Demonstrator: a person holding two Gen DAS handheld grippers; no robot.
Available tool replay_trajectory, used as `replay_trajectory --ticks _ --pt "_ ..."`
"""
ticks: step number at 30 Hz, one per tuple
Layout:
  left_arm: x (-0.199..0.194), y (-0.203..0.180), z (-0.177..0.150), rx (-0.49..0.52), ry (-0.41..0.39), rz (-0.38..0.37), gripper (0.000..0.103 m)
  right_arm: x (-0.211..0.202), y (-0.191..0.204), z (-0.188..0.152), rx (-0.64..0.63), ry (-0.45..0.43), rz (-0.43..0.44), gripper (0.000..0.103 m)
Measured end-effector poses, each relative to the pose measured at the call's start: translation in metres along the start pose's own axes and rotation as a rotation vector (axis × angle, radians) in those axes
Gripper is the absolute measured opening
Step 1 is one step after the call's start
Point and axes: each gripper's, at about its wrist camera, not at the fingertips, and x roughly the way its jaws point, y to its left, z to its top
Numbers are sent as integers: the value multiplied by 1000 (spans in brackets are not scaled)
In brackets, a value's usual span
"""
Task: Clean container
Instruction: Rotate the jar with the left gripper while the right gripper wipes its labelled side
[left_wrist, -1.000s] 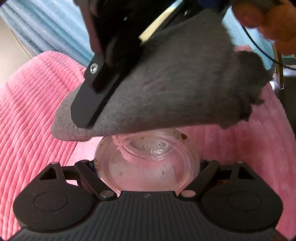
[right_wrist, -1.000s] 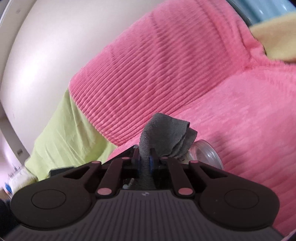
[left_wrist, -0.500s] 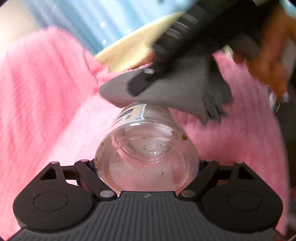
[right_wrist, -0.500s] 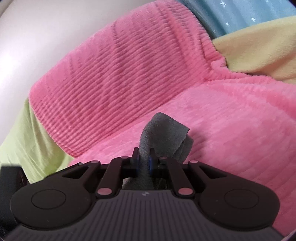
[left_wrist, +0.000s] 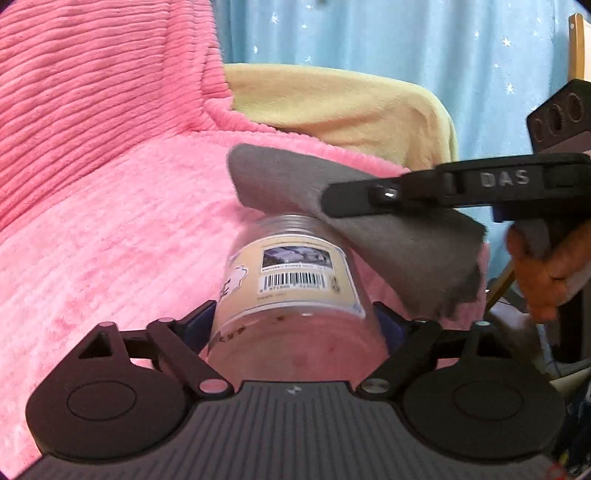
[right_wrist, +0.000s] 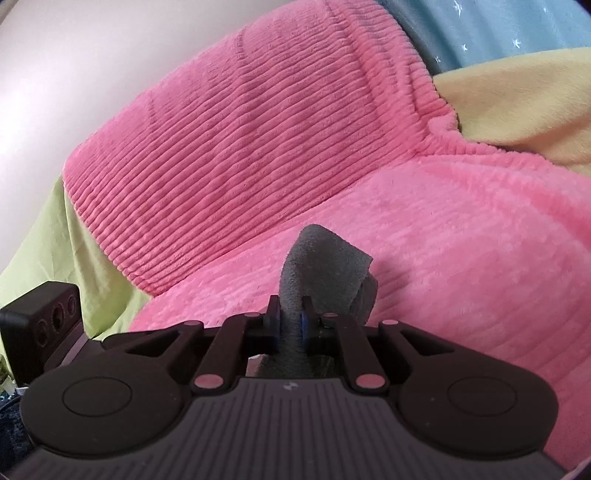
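My left gripper (left_wrist: 295, 319) is shut on a clear plastic jar (left_wrist: 295, 295) with a beige barcode label, held at its base with its far end tilted up and away. A grey cloth (left_wrist: 388, 236) drapes over the jar's far end and right side. In the left wrist view my right gripper (left_wrist: 332, 205) reaches in from the right, shut on that cloth, with a hand (left_wrist: 546, 273) on its handle. Seen from the right wrist, the right gripper (right_wrist: 290, 317) pinches the grey cloth (right_wrist: 325, 269), which sticks up above the fingers. The jar is hidden there.
A pink ribbed blanket (left_wrist: 92, 206) covers the sofa seat and back below both grippers. A yellow blanket (left_wrist: 332, 107) lies at the far end, before a blue star-patterned curtain (left_wrist: 406, 40). A green sheet (right_wrist: 74, 236) and the left gripper's black body (right_wrist: 44, 321) show at the left.
The jar has tipped so its labelled side now faces the left camera instead of its base. The right gripper and cloth have swung from above the jar to its far right side.
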Motion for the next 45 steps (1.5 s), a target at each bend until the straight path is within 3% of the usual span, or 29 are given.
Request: replay_trajectory --ticks 5,7,11,16,24,26,31,33,35,38,42,45 --pt "-6 -45 -27 388 -31 223 86 -10 22 -2 -98 3 109 9" --pt "-4 -52 -31 445 -34 242 85 -10 34 -6 -157 19 164 9" --pt "-1 -45 -30 423 -28 215 85 6 47 -19 -223 103 231 8" --pt "-11 -37 -37 378 -13 201 85 16 29 -19 -118 81 284 4" --pt "-8 -40 -37 395 -14 207 85 15 4 -10 -45 -44 111 4" --pt "-8 -37 -36 359 -6 195 85 13 5 -10 -34 -40 112 4" --pt "-8 -8 -26 114 35 61 86 9 5 -6 -16 -16 105 6" --pt "-9 -15 -28 191 23 100 86 6 6 -3 -17 1 99 6" --pt "-9 -33 -34 369 3 202 86 2 12 -2 -45 24 96 9" --pt "-9 -48 -41 524 -18 274 86 -7 23 -3 -86 39 185 9" --pt "-9 -42 -38 495 -7 262 85 1 42 -11 -141 79 241 9" --pt "-8 -34 -35 452 7 242 85 8 38 -13 -100 71 252 6"
